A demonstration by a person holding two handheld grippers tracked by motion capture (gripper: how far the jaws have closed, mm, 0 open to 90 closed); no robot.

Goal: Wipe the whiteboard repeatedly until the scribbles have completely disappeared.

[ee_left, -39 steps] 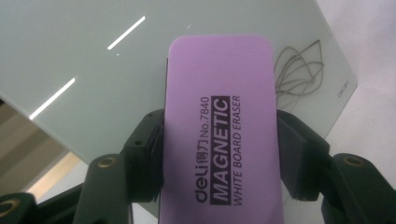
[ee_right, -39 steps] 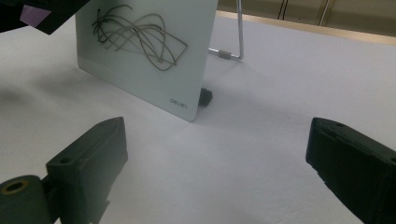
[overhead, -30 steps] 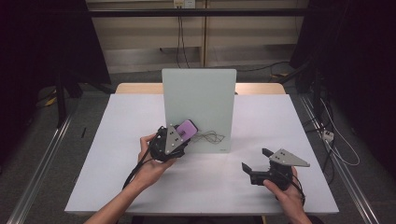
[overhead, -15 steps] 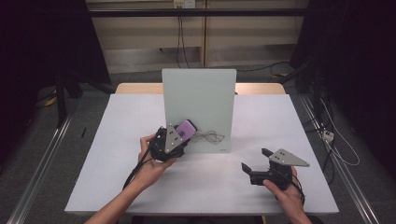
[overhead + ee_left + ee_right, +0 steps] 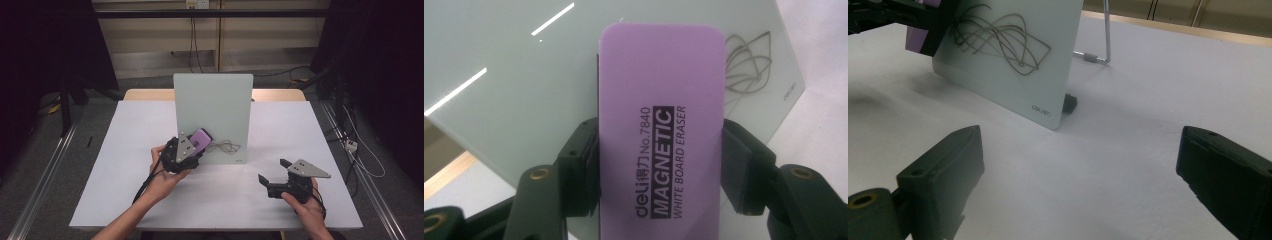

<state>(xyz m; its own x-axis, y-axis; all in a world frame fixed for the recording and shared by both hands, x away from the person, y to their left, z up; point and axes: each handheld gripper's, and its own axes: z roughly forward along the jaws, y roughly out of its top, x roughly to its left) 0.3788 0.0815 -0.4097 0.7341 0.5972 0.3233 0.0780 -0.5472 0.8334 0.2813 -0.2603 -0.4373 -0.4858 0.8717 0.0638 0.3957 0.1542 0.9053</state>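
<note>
White surface (image 5: 125, 190), dark curtained room: purple magnetic whiteboard eraser (image 5: 661, 135) is clamped by left gripper (image 5: 192, 150) fingers against standing whiteboard (image 5: 212, 110); right gripper (image 5: 275, 172) fingers are spread wide, nothing held.

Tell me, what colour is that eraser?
Purple, with black lettering; the eraser shows best in the left gripper view.

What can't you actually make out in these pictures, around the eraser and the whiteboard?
- Left gripper view: the magnetic whiteboard eraser hides its own felt face and part of the scribble.
- High view: the scribble is too small to read.
- Right gripper view: the whiteboard hides most of its wire stand.
</note>
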